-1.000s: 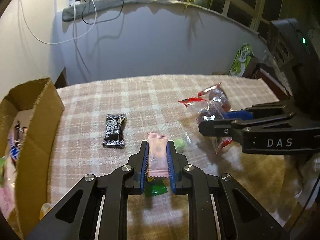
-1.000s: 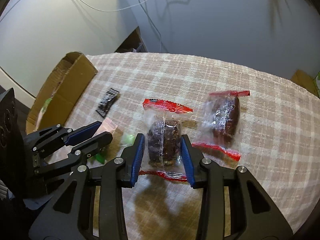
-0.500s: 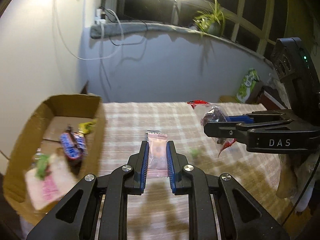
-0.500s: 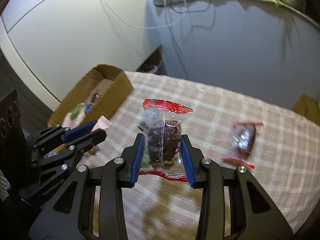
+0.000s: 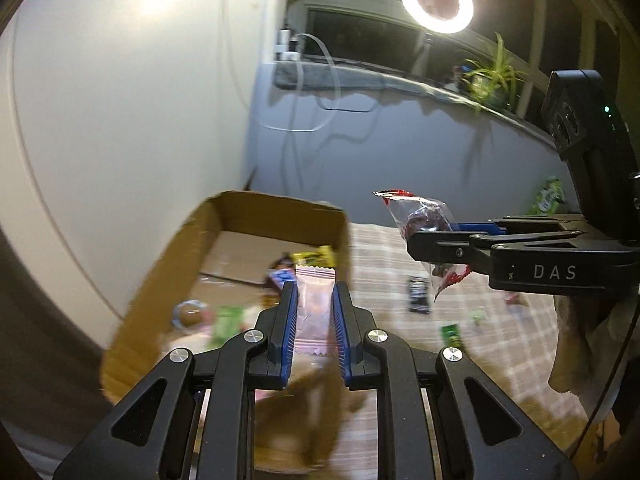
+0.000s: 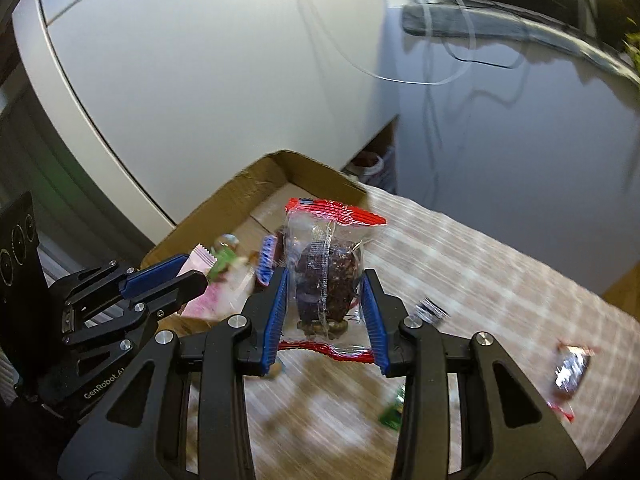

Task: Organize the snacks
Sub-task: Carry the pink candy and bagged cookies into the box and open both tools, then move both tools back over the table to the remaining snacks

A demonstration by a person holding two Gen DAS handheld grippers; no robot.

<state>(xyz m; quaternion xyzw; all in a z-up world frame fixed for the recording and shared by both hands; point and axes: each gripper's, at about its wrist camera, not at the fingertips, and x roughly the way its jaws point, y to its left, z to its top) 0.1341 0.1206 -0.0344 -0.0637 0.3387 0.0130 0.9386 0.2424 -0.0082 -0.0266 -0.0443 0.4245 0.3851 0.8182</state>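
Observation:
My left gripper (image 5: 314, 300) is shut on a pink snack packet (image 5: 314, 312) and holds it in the air over the near right part of an open cardboard box (image 5: 168, 256). My right gripper (image 6: 325, 292) is shut on a clear red-edged packet of dark snack (image 6: 326, 276), held above the table beside the box (image 6: 224, 204). The right gripper also shows in the left wrist view (image 5: 430, 240), to the right of the box. The left gripper shows in the right wrist view (image 6: 192, 276), over the box. Several snacks lie in the box.
A checked tablecloth (image 5: 480, 368) carries a black packet (image 5: 418, 300), a green candy (image 5: 452, 334) and a second red-edged packet (image 6: 572, 372). A white wall stands behind the box. A ring light and a plant are on the far ledge.
Both grippers have lifted their packets off the table and swung left toward the box. The left one now hangs over the box; the loose snacks lie farther off to the right.

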